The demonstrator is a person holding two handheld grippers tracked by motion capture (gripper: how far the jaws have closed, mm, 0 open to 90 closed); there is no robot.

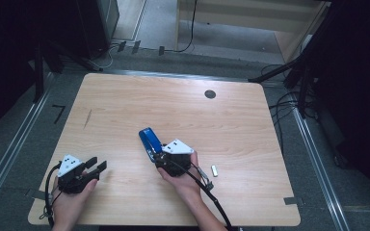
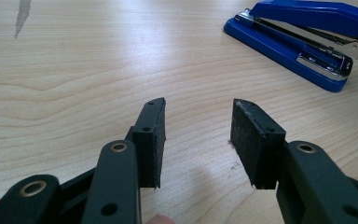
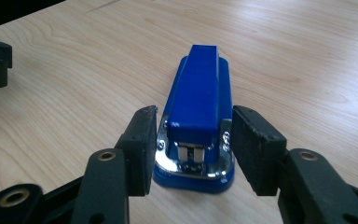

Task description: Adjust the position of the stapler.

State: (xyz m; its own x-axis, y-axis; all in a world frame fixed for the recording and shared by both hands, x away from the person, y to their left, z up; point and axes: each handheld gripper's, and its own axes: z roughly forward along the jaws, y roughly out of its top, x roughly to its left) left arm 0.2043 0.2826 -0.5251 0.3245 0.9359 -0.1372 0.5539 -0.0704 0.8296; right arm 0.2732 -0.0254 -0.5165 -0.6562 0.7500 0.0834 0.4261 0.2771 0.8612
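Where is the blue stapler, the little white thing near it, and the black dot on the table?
blue stapler (image 3: pixel 200 88), right gripper view, on its blue top arm.
little white thing (image 1: pixel 214 170), high view, on its middle.
black dot (image 1: pixel 210 94), high view, on its centre.

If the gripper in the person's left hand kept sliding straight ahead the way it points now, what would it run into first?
Probably nothing soon. The left gripper has open jaws with bare wooden table between and ahead of them. The blue stapler lies off to the right of that line in the left gripper view, so it would likely be passed, though depth is hard to judge.
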